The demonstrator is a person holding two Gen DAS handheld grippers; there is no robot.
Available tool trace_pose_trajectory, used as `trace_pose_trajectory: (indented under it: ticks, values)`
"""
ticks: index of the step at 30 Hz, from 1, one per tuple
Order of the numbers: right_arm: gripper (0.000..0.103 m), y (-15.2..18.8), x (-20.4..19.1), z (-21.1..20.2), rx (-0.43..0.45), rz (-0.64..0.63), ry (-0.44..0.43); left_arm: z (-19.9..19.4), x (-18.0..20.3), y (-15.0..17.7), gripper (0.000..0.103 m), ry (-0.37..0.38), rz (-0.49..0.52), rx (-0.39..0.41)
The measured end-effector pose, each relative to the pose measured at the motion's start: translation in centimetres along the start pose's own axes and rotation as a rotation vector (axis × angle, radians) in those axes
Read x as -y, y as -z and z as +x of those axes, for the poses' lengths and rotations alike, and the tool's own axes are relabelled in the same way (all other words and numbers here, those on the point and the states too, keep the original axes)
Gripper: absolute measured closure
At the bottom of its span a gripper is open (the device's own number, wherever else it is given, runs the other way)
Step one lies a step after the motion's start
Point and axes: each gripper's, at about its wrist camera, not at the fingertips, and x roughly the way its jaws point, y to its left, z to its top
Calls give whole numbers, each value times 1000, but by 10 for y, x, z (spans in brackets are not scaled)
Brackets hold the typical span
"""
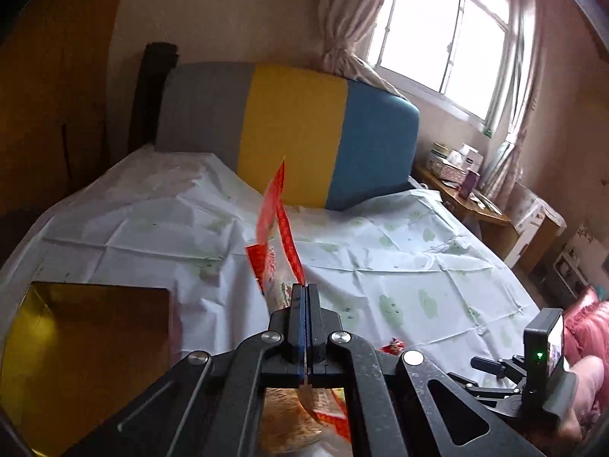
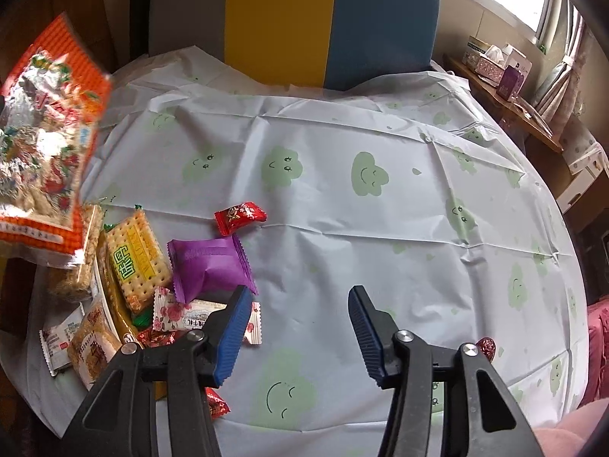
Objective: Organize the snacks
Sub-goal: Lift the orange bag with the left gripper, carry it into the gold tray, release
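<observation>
the left gripper (image 1: 305, 289) has its jaws pinching an orange snack bag (image 2: 45, 129) held aloft at ten o'clock; the right gripper (image 2: 300, 327) hangs with jaws spread above the worktop (image 2: 342, 209), purple packet (image 2: 211, 266) beside it.

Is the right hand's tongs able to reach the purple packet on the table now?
Probably yes. The right tongs are open and hold nothing, and the purple packet lies just ahead of the left fingertip, on top of the pile. Only the floral candy wrapper lies beside it.
</observation>
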Motion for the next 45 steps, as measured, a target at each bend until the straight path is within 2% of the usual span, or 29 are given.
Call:
trace_pose_trajectory:
  ticks: [6,11,17,25,29,34,39,45]
  values:
    - [49,1,-1,1,-3,-10,11,-16,-20,0,103,-18,-19,12]
    - [54,1,-3,0,-3,-21,-4,-36,-39,-5,103,-40,-35,42]
    - [54,2,-9,2,-5,-54,8,-69,-77,-11,103,-70,-92,86]
    - [54,4,-9,5,-15,-61,36,-102,-131,-15,103,-162,-124,115]
    - [54,3,-7,6,-13,-51,53,-89,-145,1,103,-185,-123,60]
    - [54,3,-5,9,-26,-44,66,-41,-152,32,103,-167,-168,-30]
    - [54,5,-8,12,-37,-57,71,-11,-129,46,102,-130,-147,-58]
    - [54,5,-9,12,-37,-62,71,2,-126,60,101,-115,-201,-101]
